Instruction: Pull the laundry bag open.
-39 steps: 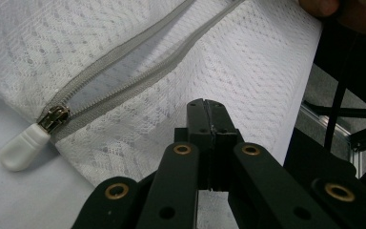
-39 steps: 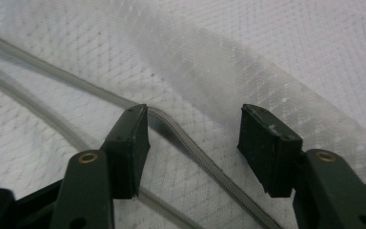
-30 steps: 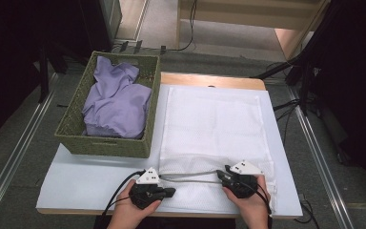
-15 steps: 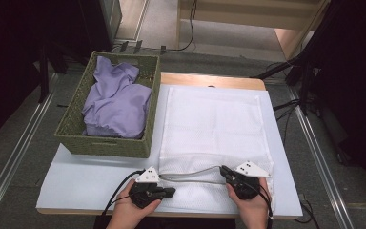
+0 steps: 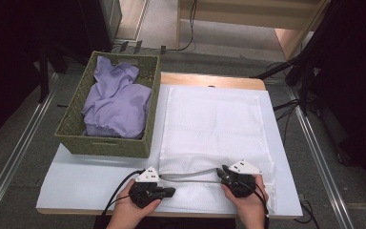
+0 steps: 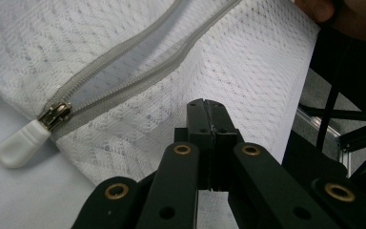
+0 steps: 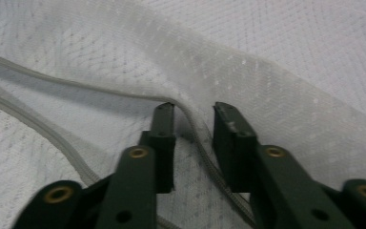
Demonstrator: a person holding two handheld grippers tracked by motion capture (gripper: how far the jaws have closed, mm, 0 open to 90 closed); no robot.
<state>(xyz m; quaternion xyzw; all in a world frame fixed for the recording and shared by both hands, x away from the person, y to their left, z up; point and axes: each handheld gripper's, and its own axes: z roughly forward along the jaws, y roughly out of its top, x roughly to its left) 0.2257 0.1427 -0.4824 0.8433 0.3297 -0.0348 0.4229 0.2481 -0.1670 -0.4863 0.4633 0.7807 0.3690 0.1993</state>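
At desk's near edge: mesh laundry bag [image 5: 212,129] lies flat | left gripper [image 6: 208,112] jaws shut on bag mesh beside zipper pull [image 6: 23,140] | right gripper [image 7: 193,124] jaws closing, zipper tape [image 7: 198,138] between them, not yet clamped.

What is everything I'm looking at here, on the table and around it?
Mesh laundry bag: one, white, flat on the table's right half, zipper edge nearest the person.
Zipper: one, grey, open along the bag's near edge; its white pull tab lies at one end.
Basket: one, green woven, on the table's left.
Garment: one, lilac, crumpled inside the basket.
Table: one, white top with a wooden far edge.
Left gripper: black, jaws shut on a fold of the mesh beside the zipper.
Right gripper: black, jaws have just been closing, with the zipper edge between them and a gap left.
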